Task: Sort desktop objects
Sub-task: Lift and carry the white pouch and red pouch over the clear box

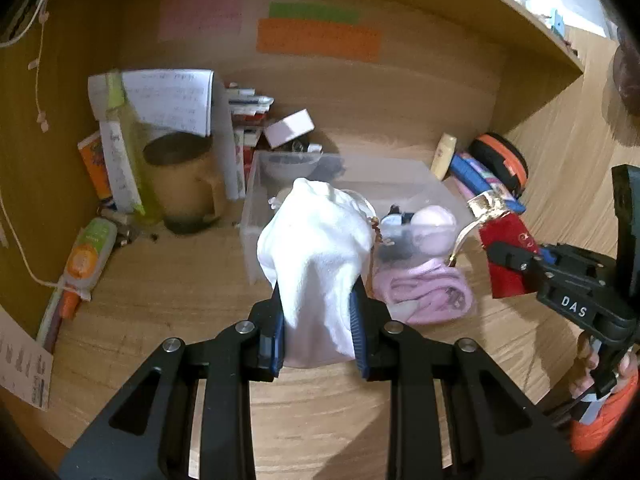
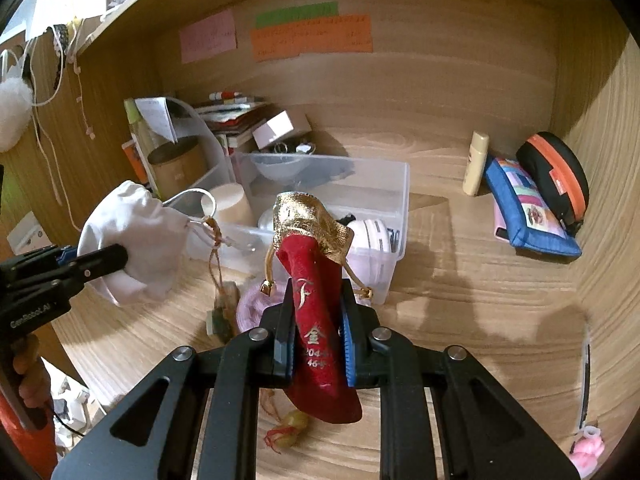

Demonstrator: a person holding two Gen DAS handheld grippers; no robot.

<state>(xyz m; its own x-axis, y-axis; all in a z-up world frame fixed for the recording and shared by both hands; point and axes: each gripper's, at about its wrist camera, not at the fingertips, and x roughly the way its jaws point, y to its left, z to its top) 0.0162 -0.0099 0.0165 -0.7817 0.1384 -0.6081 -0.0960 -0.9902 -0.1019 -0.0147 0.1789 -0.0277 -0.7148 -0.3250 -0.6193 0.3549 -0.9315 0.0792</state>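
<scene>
My left gripper [image 1: 319, 330] is shut on a white drawstring pouch [image 1: 318, 248] and holds it above the desk, just in front of a clear plastic bin [image 1: 250, 208]. My right gripper [image 2: 318, 336] is shut on a red velvet pouch with a gold top [image 2: 316, 280], held up in front of the same bin [image 2: 394, 200]. Each gripper shows in the other's view: the right one with the red pouch [image 1: 506, 256] at the right, the left one with the white pouch [image 2: 128, 236] at the left. The bin holds small items, among them a pink round case [image 1: 434, 226].
A pink cloth pouch [image 1: 428, 292] lies before the bin. A file holder with papers [image 1: 168, 112], a brown canister [image 1: 184, 180] and stacked books stand back left. A cream bottle [image 2: 476, 162], blue pouch [image 2: 524, 208] and black-orange case [image 2: 556, 176] sit right. A tube [image 1: 86, 256] lies left.
</scene>
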